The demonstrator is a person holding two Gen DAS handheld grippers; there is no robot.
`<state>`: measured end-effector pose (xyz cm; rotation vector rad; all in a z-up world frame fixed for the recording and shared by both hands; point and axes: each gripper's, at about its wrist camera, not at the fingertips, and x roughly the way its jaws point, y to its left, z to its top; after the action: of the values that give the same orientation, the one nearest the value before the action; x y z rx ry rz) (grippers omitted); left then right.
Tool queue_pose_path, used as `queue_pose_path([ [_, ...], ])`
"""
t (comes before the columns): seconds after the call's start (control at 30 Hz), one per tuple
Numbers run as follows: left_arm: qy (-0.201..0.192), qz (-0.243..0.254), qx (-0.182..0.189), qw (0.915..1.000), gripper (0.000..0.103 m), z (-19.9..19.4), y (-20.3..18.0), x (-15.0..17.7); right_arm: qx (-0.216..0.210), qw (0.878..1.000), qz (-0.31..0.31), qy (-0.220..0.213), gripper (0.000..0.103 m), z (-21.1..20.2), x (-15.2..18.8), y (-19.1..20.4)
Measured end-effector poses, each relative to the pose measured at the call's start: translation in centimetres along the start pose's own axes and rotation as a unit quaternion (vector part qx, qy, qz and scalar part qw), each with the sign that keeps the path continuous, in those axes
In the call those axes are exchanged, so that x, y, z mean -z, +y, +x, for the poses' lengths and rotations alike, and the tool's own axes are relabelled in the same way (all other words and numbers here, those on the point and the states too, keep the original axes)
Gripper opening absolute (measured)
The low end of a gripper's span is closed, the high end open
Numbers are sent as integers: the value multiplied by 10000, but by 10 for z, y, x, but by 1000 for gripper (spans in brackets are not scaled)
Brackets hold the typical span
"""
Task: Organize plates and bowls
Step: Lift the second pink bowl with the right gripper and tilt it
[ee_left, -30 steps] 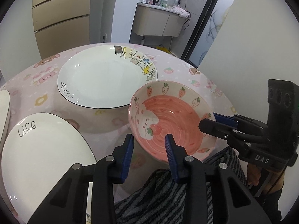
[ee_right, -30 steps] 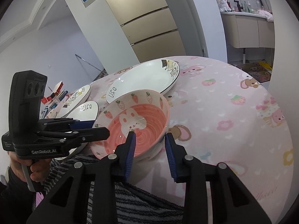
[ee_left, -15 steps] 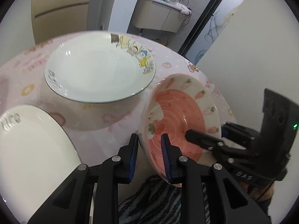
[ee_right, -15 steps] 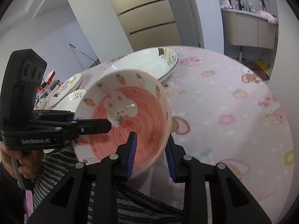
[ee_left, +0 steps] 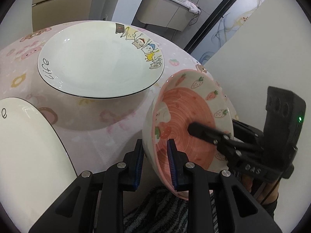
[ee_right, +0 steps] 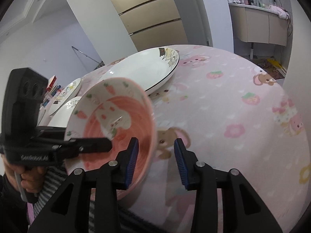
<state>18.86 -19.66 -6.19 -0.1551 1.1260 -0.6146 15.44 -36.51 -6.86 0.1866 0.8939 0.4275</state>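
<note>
- Far left, left wrist view: a plain white plate (ee_left: 29, 155) lies flat on the counter (ee_left: 93, 116). It is glazed and glossy, with black lettering near its rim.
- Left of centre: a large shallow plate (ee_left: 97, 58), round, white and dark-edged, with cartoon cats printed along one side. It rests on the counter's soft pink printed cloth, apart from the bowl.
- Centre: my left claw (ee_left: 154, 162) is clamped on the near rim of the pink bowl (ee_left: 186, 128), one pad outside the wall and one inside. The bowl is off the counter and tipped steeply, its inside facing right.
- The bowl is glazed ceramic, with a ridged pink spiral well and a pale band of strawberries and carrots. I judge the glaze slippery under a rim pinch.
- Right: my right claw (ee_right: 156, 162) stands apart. One finger is inside the bowl and the other is outside it, and neither pad presses the wall.
- Step in hand, as I judge it: carry the bowl to its stacking place. I should level it first, keep the rim pinch firm, move slowly, and set it down base first.
</note>
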Motion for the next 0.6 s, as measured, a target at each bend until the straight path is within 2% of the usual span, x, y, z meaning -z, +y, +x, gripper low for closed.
queue_pose_path([
  [0.03, -11, -12, 36, 10000, 26, 0, 1, 0, -89, 10000, 25, 3, 28, 2, -1, -1],
  [0.17, -83, -42, 67, 9999, 24, 0, 2, 0, -362, 9993, 7, 28, 17, 5, -2, -1],
  [0.27, -155, -202, 167, 9995, 19, -3, 7, 1, -418, 9991, 96, 1, 16, 1, -1, -1],
  [0.3, -195, -310, 241, 9990, 16, -6, 12, 1, -619, 9977, 284, -30, 17, -2, -1, -5],
  [0.4, -379, -288, 417, 9980, 16, -18, 11, 0, -1170, 9899, 758, -249, 20, -13, -3, -13],
  [0.47, -582, -185, 358, 9975, 15, -33, 6, -1, -1150, 9898, 742, -396, 20, -20, -7, -5],
  [0.6, -940, -207, 504, 9941, 16, -65, 5, -4, -1201, 9881, 626, -735, 21, -39, -18, 17],
])
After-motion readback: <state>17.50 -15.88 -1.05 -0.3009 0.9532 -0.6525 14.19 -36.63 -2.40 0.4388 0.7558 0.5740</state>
